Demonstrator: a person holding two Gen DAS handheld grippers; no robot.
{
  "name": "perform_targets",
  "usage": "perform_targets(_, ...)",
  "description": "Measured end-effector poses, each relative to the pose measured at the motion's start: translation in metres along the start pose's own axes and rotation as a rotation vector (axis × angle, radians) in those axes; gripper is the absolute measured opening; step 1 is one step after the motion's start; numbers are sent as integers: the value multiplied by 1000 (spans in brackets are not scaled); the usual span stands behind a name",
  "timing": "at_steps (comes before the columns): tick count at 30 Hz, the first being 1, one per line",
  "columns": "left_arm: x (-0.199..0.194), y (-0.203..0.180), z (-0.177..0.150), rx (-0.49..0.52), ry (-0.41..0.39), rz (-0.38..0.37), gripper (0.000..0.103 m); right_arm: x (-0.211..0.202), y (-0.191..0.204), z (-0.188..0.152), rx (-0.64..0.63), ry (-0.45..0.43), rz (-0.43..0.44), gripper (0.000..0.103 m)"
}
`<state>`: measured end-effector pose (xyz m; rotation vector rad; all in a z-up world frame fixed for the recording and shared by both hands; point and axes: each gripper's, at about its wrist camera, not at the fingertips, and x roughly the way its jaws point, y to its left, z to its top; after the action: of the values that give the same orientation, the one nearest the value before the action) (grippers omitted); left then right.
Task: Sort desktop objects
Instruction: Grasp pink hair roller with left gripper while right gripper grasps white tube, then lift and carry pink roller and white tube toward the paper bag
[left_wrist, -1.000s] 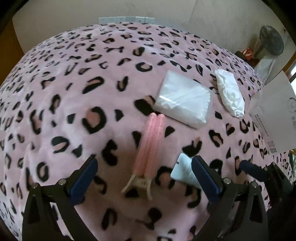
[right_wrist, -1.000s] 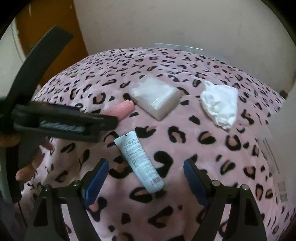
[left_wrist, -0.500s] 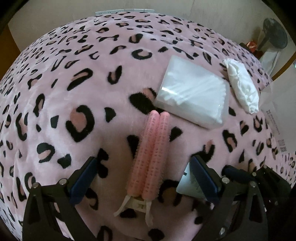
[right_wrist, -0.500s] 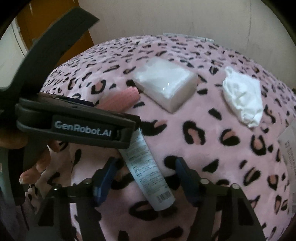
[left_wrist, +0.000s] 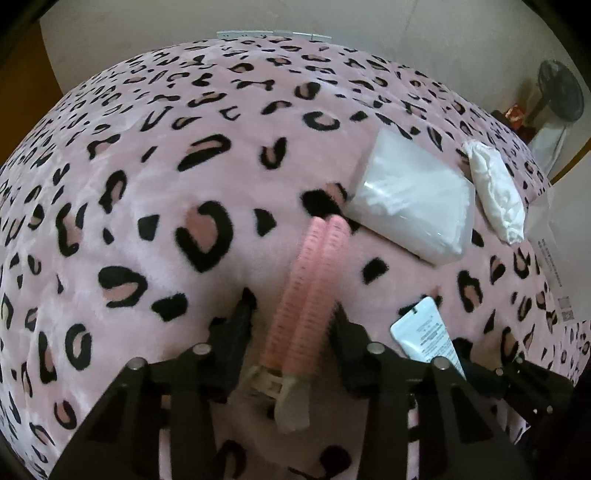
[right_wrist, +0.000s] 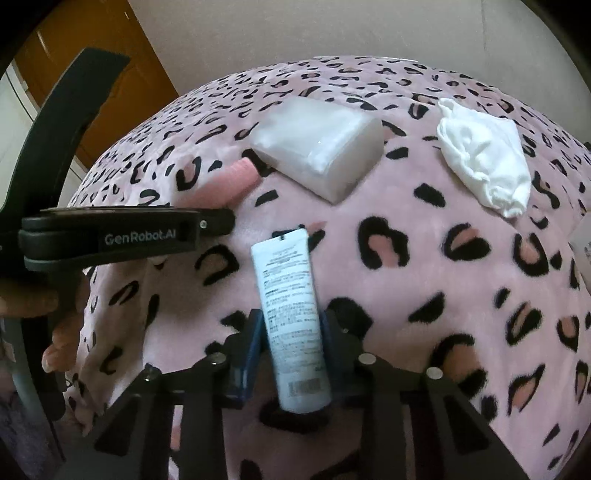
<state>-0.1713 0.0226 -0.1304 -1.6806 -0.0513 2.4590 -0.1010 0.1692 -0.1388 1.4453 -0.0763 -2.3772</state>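
Observation:
A pink double hair-roller clip (left_wrist: 310, 280) lies lengthwise on the pink leopard-print blanket (left_wrist: 166, 177). My left gripper (left_wrist: 291, 314) is shut on the clip's near half, and the beige clip handle (left_wrist: 284, 391) pokes back toward the camera. A white cream tube (right_wrist: 286, 280) with small print sits between the blue pads of my right gripper (right_wrist: 291, 325), which is shut on its lower half. The tube's crimped end (left_wrist: 424, 332) also shows at the left wrist view's lower right. The roller's far tip (right_wrist: 236, 179) shows past the left gripper's finger (right_wrist: 147, 236).
A clear-wrapped tissue pack (right_wrist: 317, 147) lies just beyond the roller, with a crumpled white cloth (right_wrist: 484, 162) to its right. A printed paper sheet (left_wrist: 550, 236) hangs off the right edge. A person's hand (right_wrist: 55, 332) holds the left gripper. A fan (left_wrist: 561, 92) stands far right.
Both grippers moved forward and down over their objects and went from wide open to shut: the left on the roller clip, the right on the tube.

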Motion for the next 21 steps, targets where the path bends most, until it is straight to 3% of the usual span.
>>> perform_targets(7,-13,9,-4,-33,-22,-14,28,-10,-2,-4,61,-21,7,29)
perform_targets(21,-53,13,-34,-36,-43,78,28,-37,-3,-10,144,-63,15,29)
